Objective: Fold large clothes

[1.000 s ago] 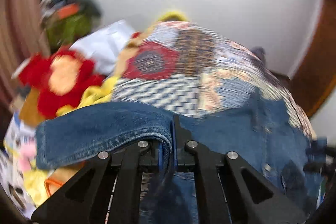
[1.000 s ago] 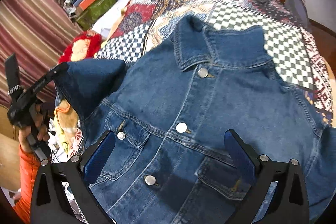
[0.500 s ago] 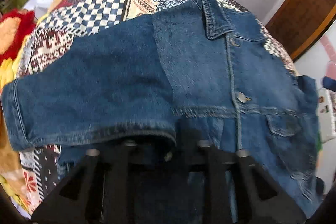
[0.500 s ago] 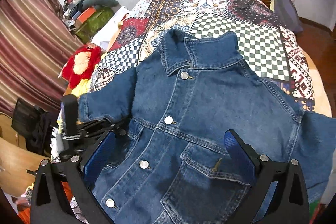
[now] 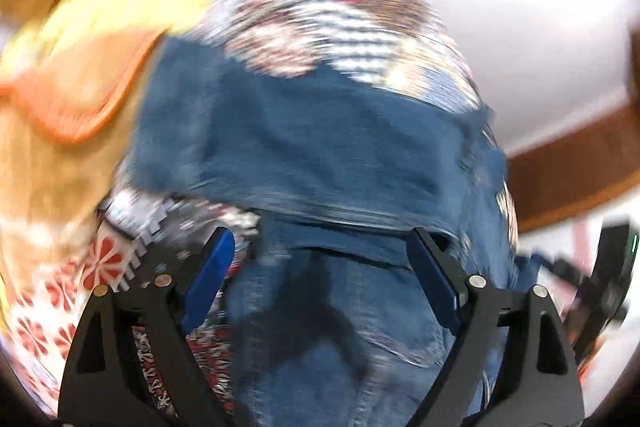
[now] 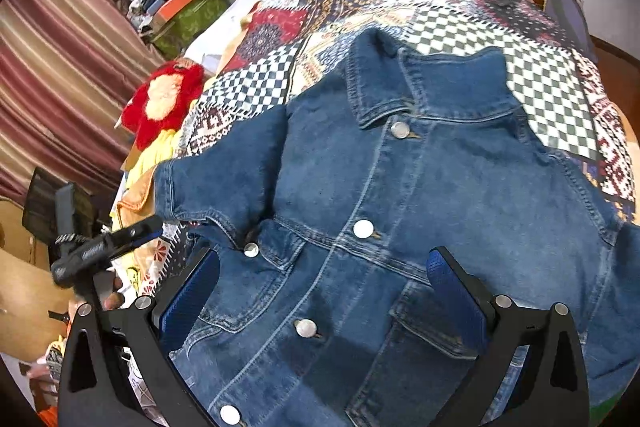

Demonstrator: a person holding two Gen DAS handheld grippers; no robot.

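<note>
A blue denim jacket lies front up and buttoned on a patchwork bedspread, collar at the far end. Its left short sleeve lies spread out to the side. My right gripper is open and empty, hovering over the jacket's lower front. My left gripper is open and empty just off the jacket's left edge; the sleeve lies ahead of it in a blurred view. The left gripper also shows in the right wrist view, beside the sleeve hem.
A red and cream plush toy and yellow and orange cloths lie along the bed's left edge. Striped curtains hang at the left. Piled boxes and clothes stand at the far left. A dark bag sits far right.
My left gripper has let go of the left sleeve, opened and drawn back to the left. The sleeve now lies flat on the bed. The right gripper stays open over the jacket.
</note>
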